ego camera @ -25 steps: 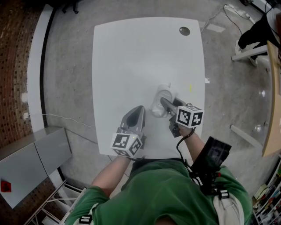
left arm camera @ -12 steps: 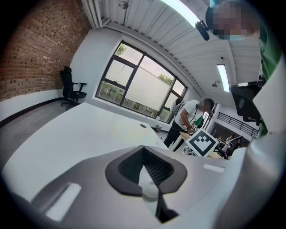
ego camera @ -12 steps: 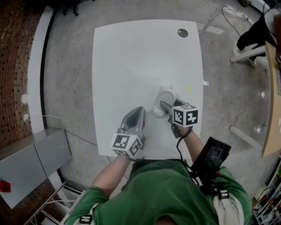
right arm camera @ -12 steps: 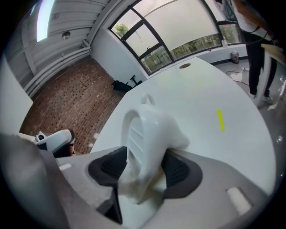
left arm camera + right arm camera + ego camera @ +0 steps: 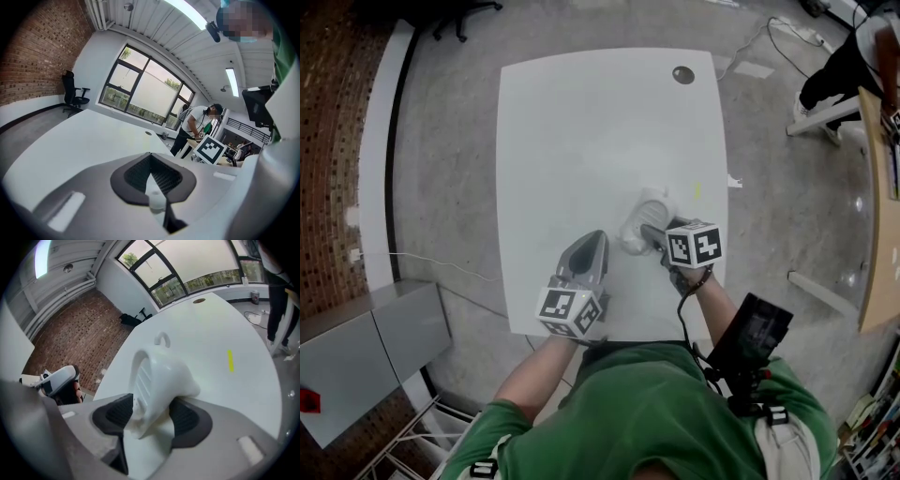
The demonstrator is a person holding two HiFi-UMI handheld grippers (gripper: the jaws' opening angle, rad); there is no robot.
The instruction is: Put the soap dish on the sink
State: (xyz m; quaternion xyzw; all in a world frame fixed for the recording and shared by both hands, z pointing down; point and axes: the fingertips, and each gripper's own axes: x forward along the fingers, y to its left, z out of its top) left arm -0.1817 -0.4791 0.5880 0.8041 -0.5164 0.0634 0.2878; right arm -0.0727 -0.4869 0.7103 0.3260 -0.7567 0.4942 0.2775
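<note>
Right gripper (image 5: 645, 231) angled down, jaws just opened around soap dish (image 5: 161, 376); left gripper (image 5: 592, 240) clenched.

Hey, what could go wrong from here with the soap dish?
1. The right gripper's jaws have just been opening with the dish between them. The dish sits tilted on the table, so it could topple or get dragged when the gripper pulls back.
2. No sink shows in any view, so the dish may just end up left on the table.

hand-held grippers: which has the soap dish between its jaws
The right hand-held gripper: its jaws have just been opening around the soap dish; left hand-held gripper is shut, empty.
</note>
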